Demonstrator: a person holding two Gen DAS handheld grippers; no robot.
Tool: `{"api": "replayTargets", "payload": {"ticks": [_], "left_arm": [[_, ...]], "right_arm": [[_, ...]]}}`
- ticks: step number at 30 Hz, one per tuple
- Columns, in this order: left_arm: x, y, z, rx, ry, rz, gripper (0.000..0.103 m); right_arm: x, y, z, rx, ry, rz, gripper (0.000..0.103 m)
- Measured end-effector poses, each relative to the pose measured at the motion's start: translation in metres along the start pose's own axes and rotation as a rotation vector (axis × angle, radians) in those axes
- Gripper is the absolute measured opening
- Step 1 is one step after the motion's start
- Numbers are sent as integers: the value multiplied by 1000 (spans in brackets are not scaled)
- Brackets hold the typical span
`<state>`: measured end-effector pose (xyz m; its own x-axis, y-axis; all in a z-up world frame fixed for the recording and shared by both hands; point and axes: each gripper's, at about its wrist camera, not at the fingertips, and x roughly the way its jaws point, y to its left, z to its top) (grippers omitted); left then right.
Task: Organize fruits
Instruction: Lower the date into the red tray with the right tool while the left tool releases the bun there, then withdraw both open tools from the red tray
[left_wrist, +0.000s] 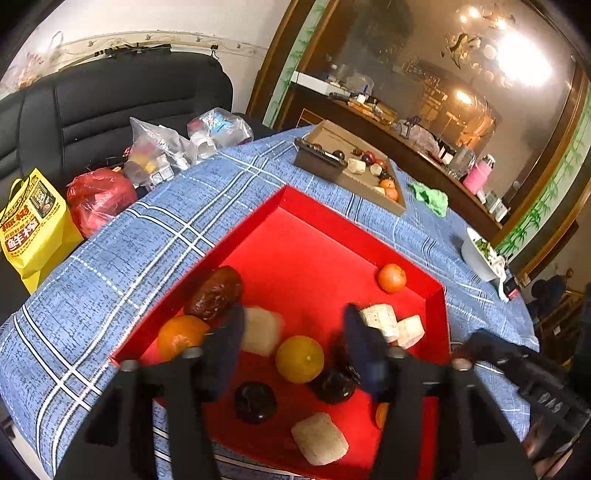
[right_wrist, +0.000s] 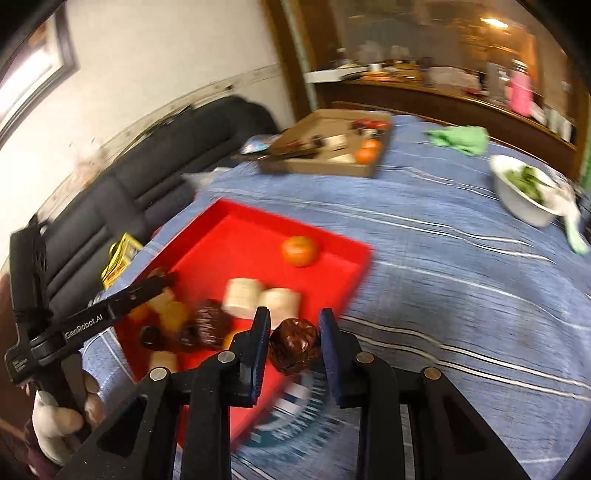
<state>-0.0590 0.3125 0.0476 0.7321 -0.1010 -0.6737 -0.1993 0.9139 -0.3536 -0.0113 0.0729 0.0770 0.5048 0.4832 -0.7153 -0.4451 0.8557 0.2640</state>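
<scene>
A red tray (left_wrist: 325, 214) on the blue checked tablecloth holds mixed fruits: oranges (left_wrist: 300, 359), dark dates (left_wrist: 218, 293), dark plums (left_wrist: 255, 401) and pale white chunks (left_wrist: 319, 437). My left gripper (left_wrist: 293, 332) is open and empty, hovering over the tray's near part above an orange. My right gripper (right_wrist: 294, 338) is shut on a dark brown date (right_wrist: 294, 345), held above the tray's (right_wrist: 347, 254) right edge. The left gripper also shows in the right wrist view (right_wrist: 155, 286). A small orange (right_wrist: 300, 250) lies alone at the tray's far side.
A cardboard box (left_wrist: 369, 184) with more fruits sits at the back of the table. A green cloth (left_wrist: 430, 197) and a white bowl (left_wrist: 480, 254) of greens lie to the right. Plastic bags (left_wrist: 99, 199) and a black sofa (left_wrist: 110, 103) stand at the left.
</scene>
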Motion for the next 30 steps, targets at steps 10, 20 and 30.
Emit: {"api": "replayTargets", "payload": {"ticks": [10,20,30], "left_arm": [[-17,27,11,-48,-47,3,70],[-23,23,8,-14,-62,21,74],[-37,-27,-10,127,-104,115,86]], "right_arm": [[49,40,17,-8,46,88,30],[9,22,15,34,-81,-27,54],[-17,-1,-22,89,-98,-112,64]]}}
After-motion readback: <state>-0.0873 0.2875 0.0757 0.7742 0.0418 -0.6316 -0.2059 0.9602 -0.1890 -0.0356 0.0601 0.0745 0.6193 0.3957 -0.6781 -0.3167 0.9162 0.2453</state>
